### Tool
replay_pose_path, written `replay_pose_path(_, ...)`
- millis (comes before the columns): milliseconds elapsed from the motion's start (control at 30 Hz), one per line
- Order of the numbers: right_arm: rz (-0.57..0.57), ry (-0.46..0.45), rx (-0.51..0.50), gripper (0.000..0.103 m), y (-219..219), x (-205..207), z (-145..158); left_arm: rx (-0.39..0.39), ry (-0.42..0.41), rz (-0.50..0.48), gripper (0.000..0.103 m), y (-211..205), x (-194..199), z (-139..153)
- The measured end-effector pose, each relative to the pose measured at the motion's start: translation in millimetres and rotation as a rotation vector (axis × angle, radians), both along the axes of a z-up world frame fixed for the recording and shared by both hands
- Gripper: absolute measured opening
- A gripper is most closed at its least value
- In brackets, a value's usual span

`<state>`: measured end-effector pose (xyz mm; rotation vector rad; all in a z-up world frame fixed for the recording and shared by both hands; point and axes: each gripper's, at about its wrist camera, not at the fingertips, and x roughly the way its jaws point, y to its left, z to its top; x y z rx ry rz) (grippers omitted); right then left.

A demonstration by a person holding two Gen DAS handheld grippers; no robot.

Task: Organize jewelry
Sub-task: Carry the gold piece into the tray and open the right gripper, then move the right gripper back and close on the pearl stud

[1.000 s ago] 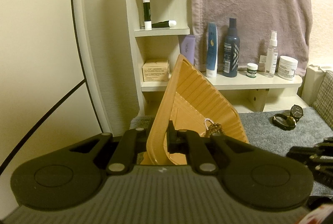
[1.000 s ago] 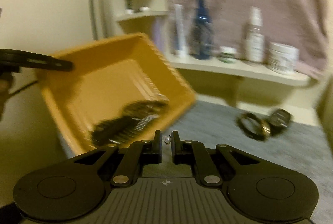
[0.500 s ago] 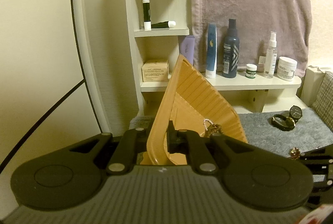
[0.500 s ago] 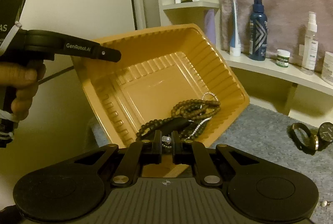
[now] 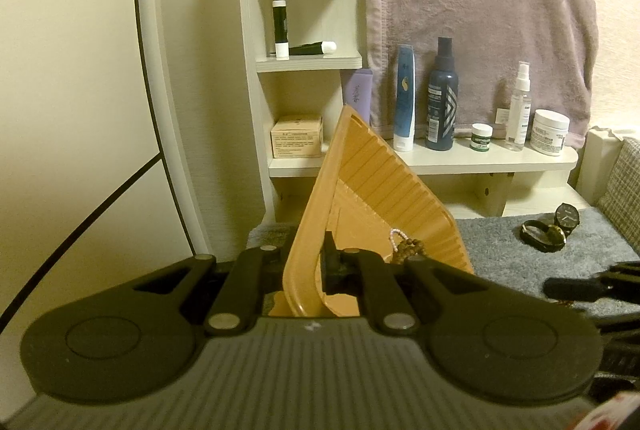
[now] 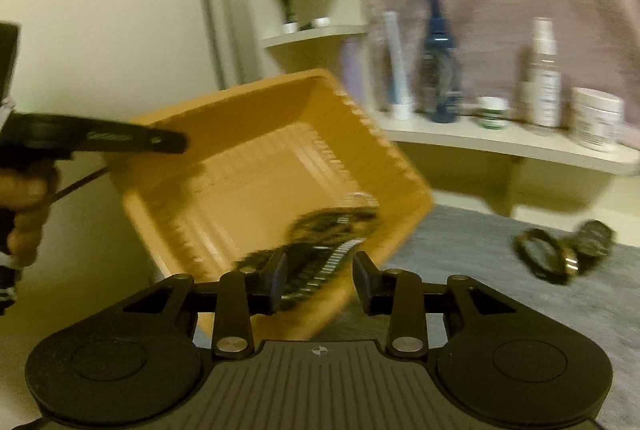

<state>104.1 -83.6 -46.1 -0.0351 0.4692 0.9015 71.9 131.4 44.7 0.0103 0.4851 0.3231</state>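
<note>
Step in hand, as I read it: dropping a piece into the orange tray. Left claw is pinched tight on the tray's rim, holding it tipped up off the grey mat. Right claw is spreading, nothing visibly caught between its jaws; the tray's low corner sits just beyond them. Beaded strands, dark with a pale run, are heaped in that corner. Two watches lie on the mat, well off to the right claw's right. Next likely calls for reaching over to them.
</note>
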Motion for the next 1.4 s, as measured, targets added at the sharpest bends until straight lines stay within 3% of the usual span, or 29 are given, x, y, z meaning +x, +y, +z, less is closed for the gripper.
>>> replay_pose_path(567, -0.475, 0.027, -0.127, 0.037, -115, 17, -34, 0.003, 0.002, -0.001, 0.008, -1, 0, 1)
replay_pose_path(767, -0.507, 0.037, -0.144, 0.037, -132, 24, -43, 0.005, 0.004, 0.000, 0.008, -2, 0, 1)
replay_pose_path(1100, -0.459, 0.026, -0.195, 0.036, -120, 43, -55, 0.008, 0.005, 0.000, 0.008, -2, 0, 1)
replay_pose_path(1400, -0.456, 0.015, -0.223, 0.023, -118, 51, -58, 0.009, 0.005, 0.000, 0.008, -2, 1, 1)
